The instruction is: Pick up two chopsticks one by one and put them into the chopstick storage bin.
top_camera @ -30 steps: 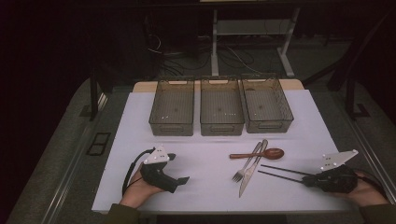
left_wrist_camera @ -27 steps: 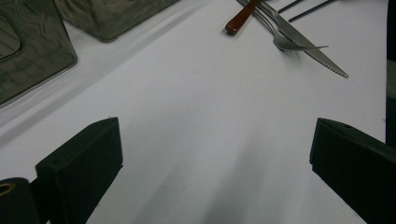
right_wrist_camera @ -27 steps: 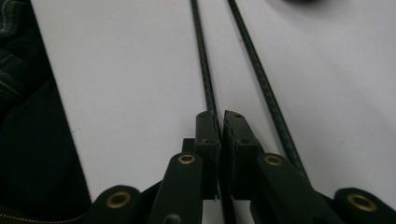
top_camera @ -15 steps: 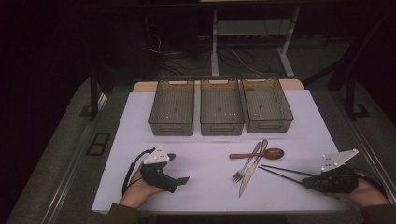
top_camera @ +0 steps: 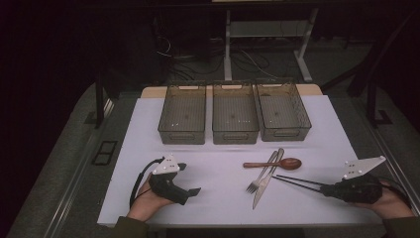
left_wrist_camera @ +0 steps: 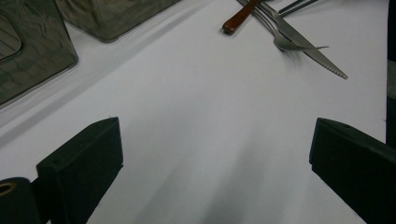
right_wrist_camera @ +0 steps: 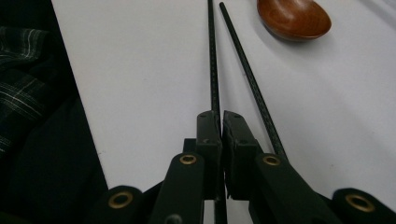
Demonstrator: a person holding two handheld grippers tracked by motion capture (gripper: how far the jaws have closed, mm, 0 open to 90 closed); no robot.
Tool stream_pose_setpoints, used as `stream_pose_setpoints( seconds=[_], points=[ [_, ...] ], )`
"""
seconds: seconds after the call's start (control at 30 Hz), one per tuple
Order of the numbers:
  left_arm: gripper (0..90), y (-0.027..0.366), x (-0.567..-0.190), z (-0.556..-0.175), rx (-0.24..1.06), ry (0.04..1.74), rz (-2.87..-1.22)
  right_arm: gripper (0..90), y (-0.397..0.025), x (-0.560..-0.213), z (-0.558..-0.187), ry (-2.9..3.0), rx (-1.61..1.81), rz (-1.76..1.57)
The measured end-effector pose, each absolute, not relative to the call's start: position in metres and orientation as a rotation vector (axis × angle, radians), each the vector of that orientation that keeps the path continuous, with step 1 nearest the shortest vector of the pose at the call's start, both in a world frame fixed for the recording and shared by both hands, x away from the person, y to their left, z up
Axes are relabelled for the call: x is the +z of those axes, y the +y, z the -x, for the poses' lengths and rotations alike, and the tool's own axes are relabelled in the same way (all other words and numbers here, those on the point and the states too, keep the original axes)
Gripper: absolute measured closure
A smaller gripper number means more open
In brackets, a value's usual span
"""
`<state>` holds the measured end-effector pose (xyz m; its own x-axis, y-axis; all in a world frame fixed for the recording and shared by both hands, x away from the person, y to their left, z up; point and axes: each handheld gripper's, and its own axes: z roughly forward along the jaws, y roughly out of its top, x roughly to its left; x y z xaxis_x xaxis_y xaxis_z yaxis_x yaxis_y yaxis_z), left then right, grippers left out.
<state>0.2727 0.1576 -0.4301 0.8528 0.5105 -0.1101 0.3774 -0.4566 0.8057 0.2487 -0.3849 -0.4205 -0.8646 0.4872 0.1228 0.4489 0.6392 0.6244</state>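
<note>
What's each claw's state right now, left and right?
Left claw: open, holding nothing, over the white table.
Right claw: shut on one black chopstick; the other chopstick lies beside it.

Three bins (top_camera: 235, 119); fork (top_camera: 261, 174); knife (top_camera: 266, 181); spoon (top_camera: 275, 163)

In the high view, lower right of the frame, the right gripper (top_camera: 324, 188) has edged slightly down and to the right over the last second, toward the table's near edge. The 2 black chopsticks (top_camera: 297, 181), 1 of them clamped between its closed jaws, have drawn back a little from the knife (top_camera: 265, 183).
</note>
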Motion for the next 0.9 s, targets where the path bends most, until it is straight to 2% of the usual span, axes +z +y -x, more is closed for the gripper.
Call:
stream_pose_setpoints(
  seconds=[0.5, 0.9],
  points=[
    [1.9, 0.157, -0.431, -0.273, 0.183, 0.642, -2.101, 84.8, -0.389, -0.407, -0.248, 2.732, 1.125, -0.79],
    [2.0, 0.159, -0.429, -0.275, 0.175, 0.653, -2.075, 84.8, -0.367, -0.398, -0.266, 2.66, 1.179, -0.798]
  ],
)
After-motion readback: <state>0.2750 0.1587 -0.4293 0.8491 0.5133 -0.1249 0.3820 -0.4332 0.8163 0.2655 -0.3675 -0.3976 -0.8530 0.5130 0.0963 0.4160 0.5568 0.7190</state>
